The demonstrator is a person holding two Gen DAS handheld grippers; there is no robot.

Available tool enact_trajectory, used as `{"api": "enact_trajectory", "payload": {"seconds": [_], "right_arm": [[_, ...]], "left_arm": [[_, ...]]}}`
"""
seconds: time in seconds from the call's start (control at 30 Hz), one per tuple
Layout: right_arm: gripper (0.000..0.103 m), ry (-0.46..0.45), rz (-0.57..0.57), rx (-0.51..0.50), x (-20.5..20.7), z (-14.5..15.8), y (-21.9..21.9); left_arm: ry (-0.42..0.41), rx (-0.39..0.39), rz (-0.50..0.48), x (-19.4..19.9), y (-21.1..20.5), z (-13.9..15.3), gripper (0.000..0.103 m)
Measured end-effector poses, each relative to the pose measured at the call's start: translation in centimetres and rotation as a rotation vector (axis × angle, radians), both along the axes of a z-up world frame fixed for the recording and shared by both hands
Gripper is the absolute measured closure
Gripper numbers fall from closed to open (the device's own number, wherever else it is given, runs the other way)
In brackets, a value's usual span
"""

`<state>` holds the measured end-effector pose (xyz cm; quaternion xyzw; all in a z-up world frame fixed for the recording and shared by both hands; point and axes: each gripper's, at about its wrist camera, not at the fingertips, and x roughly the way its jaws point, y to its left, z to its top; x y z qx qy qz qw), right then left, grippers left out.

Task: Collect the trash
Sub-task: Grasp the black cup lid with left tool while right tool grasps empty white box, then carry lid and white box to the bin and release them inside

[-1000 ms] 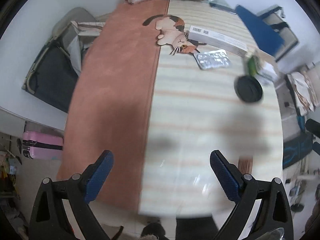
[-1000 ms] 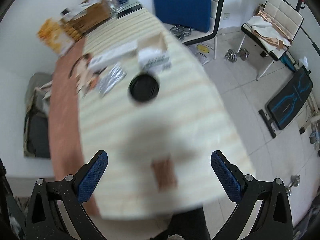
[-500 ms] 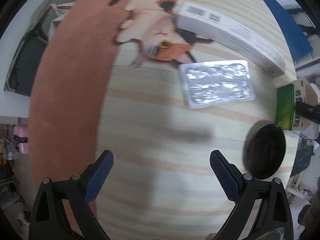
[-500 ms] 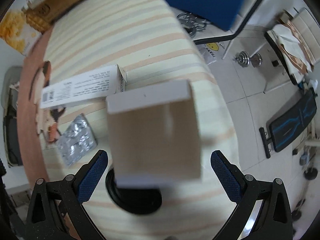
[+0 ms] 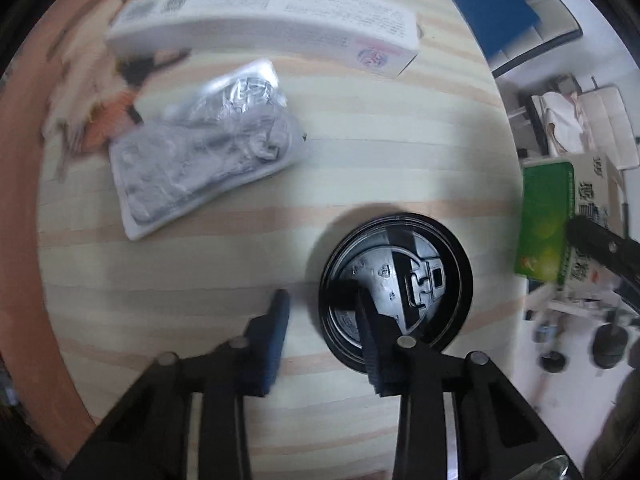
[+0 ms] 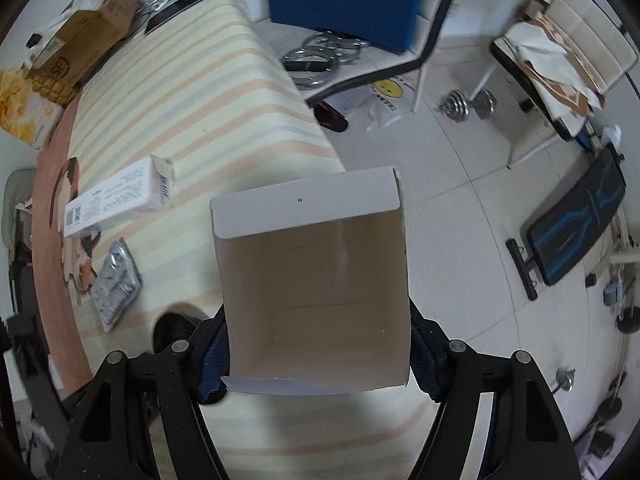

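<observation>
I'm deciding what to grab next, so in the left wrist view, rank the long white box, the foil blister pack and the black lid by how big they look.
1. long white box, the longest thing in view.
2. foil blister pack.
3. black lid, though it lies nearest the camera, right at the left gripper, so its look against the pack is unsure.

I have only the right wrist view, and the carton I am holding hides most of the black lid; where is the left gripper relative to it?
Observer: The left gripper straddles the black lid's rim, one finger outside it, the other over its inside.
Operator: Is it clamped?
Observer: I cannot tell; the jaws are narrowed around the rim.
Operator: What does my carton's outside look like?
Observer: The carton shows a green printed face in the left wrist view.
</observation>
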<state>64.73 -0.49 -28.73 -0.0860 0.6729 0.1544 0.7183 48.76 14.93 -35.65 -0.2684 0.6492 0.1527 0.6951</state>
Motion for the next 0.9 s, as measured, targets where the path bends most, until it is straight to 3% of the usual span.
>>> {"api": "enact_trajectory", "payload": {"seconds": [0.03, 0.27, 0.43, 0.67, 0.77, 0.9], "right_arm": [[0.027, 0.002, -0.005, 0.001, -0.2, 0.0, -0.5], [0.027, -0.013, -0.005, 0.014, -2.8, 0.9, -2.4], [0.027, -0.035, 0.029, 0.041, -6.4, 2.9, -3.1], [0.028, -0.054, 0.093, 0.082, -14.8, 5.8, -4.0], [0.028, -0.073, 0.122, 0.105, -20.1, 7.4, -4.7], [0.028, -0.111, 0.141, 0.125, -27.6, 9.3, -6.3]], "left_arm": [[0.009, 0.007, -0.014, 0.1, -0.4, 0.0, 0.1], [-0.014, 0.082, -0.002, -2.9, -1.4, 2.4, 0.101], [-0.057, 0.156, 0.032, -6.7, 0.8, 5.1, 0.101], [-0.125, 0.209, 0.086, -15.0, 1.0, 9.2, 0.102], [-0.162, 0.227, 0.089, -18.0, -0.2, 10.5, 0.102], [-0.216, 0.238, 0.09, -25.2, -2.4, 12.3, 0.102]]}}
